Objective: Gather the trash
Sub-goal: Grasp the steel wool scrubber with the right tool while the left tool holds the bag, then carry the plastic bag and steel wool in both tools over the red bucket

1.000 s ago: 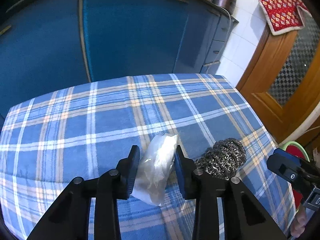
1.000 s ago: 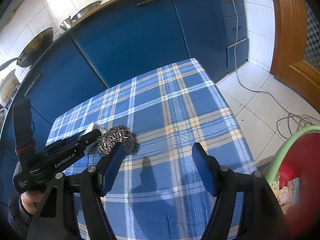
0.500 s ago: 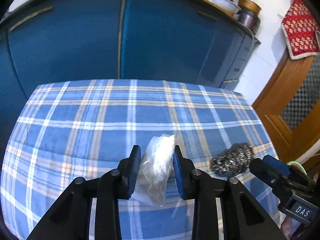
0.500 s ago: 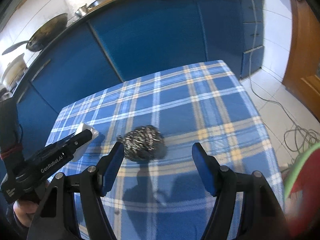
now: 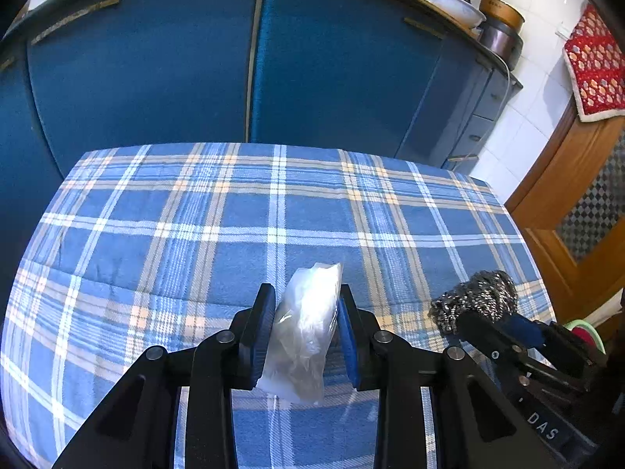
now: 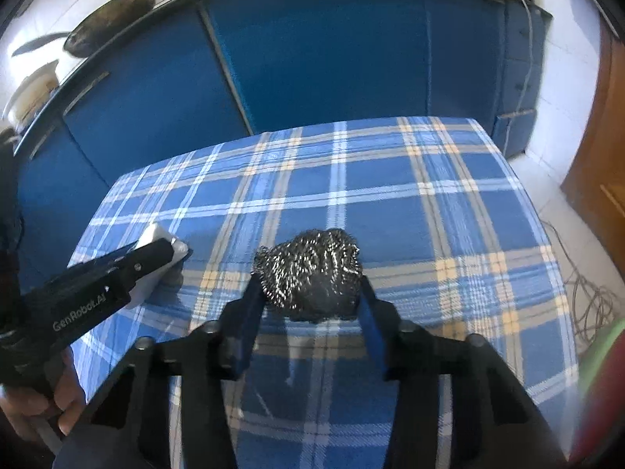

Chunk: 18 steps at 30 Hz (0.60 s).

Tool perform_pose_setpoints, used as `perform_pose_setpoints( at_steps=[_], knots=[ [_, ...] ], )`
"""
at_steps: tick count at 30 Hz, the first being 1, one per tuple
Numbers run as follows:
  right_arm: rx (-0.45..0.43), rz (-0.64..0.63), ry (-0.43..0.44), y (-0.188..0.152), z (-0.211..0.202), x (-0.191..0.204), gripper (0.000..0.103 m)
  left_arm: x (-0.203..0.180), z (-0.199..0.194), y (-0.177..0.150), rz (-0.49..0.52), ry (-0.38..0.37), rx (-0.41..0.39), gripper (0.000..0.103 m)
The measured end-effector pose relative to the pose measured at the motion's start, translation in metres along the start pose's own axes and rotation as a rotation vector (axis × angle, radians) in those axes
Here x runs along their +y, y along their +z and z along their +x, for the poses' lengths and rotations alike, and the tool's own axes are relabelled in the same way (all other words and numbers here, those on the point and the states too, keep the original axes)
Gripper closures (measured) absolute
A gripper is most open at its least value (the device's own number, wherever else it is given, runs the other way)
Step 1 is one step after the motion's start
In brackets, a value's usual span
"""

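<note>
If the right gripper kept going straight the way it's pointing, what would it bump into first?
Probably nothing new: the steel wool ball already sits between the closing jaws of the right gripper. Pushing on, it would likely press the ball into the checked tablecloth, though depth is hard to judge.

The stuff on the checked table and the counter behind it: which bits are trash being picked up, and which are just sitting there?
Part of the job:
- crumpled plastic bag, clamped in the left gripper
- steel wool ball, right gripper closing around it

Just lying about:
- wok on the counter
- bowl and pots on the counter
- red patterned cloth hanging by the door
- cable on the floor
</note>
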State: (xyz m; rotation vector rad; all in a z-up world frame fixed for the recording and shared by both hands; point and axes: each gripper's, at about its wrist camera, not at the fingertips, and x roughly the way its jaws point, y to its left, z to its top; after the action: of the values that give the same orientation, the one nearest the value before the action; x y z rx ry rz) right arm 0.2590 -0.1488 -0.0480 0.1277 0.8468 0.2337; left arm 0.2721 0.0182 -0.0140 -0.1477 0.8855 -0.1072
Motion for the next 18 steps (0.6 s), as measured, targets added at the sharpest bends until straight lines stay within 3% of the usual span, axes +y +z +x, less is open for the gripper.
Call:
perform_pose_setpoints(
  at_steps=[5,18],
  knots=[
    [-0.013,-0.020,0.013,-0.002,-0.006,0.003,0.067,-0.004,-0.006,0.000,0.007,-0.004,-0.009,0.071],
    [-0.066,0.037,0.058,-0.012,-0.055,-0.009,0.068,-0.027,-0.038,-0.008,0.044,-0.031,-0.041,0.071]
  ],
)
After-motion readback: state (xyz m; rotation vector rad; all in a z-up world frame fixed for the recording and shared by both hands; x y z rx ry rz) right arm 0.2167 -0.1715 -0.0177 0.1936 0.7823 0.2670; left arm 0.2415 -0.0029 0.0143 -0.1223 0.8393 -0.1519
